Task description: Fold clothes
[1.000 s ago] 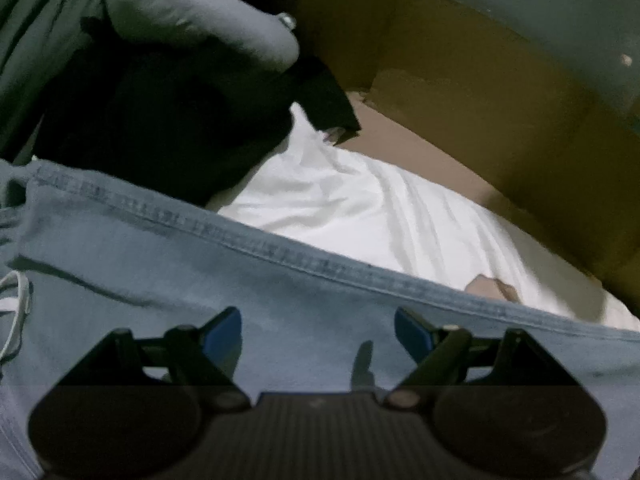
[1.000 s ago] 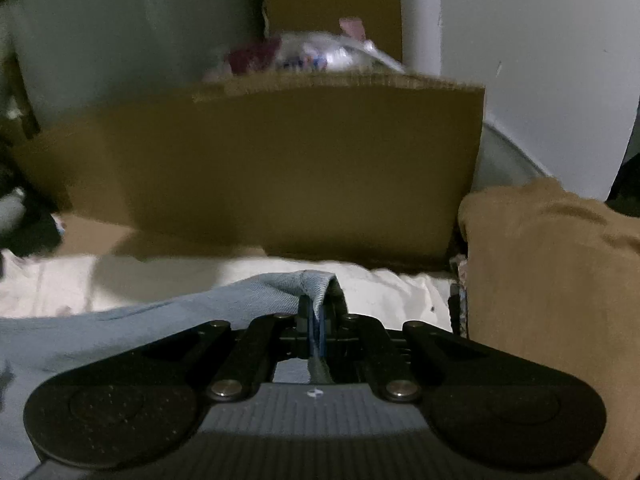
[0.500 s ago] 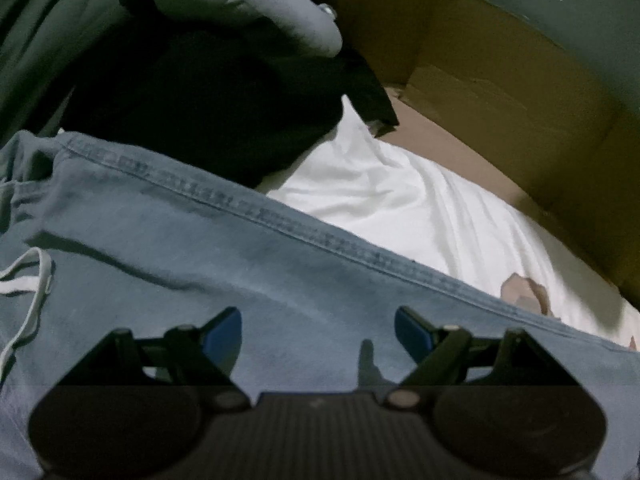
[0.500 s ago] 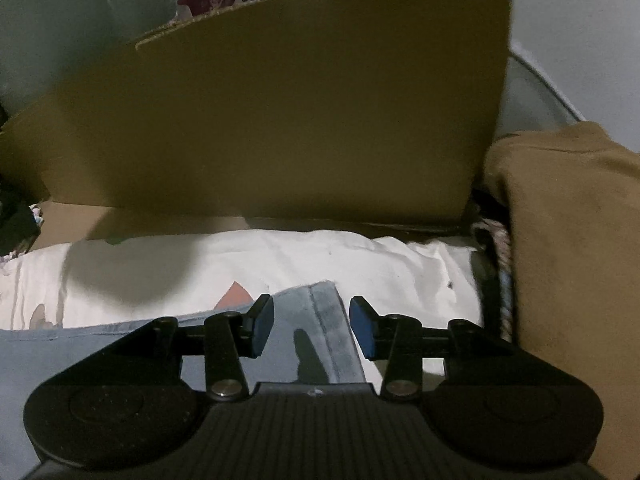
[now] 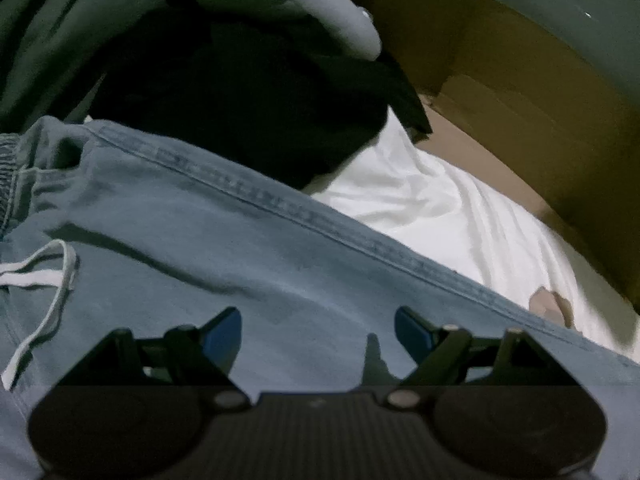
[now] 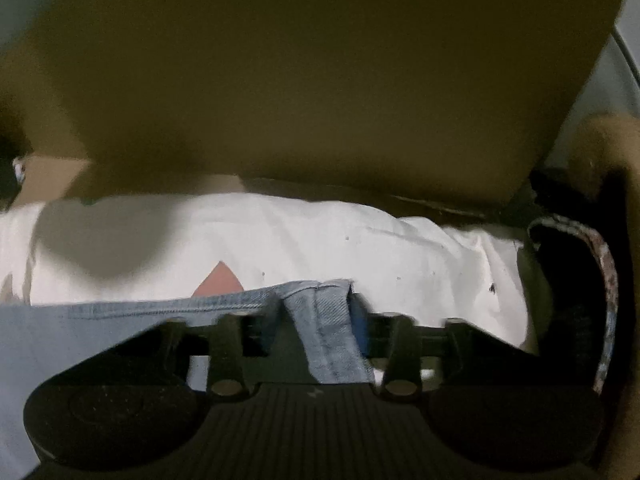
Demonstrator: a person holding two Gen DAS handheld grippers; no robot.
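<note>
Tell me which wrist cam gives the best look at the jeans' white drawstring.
The left wrist view. The white drawstring loops across the denim jeans at that frame's left edge, near the waistband. The right wrist view shows none of it, only a hemmed corner of the jeans between the right gripper fingers.

The pale blue denim trousers (image 5: 248, 248) are coarse woven cloth with a stitched seam and a white cotton drawstring (image 5: 44, 280). Beyond the jaws, the white sheet (image 6: 320, 236) is smooth, matt fabric, and the brown cardboard panel (image 6: 304, 72) looks dull and papery.
</note>
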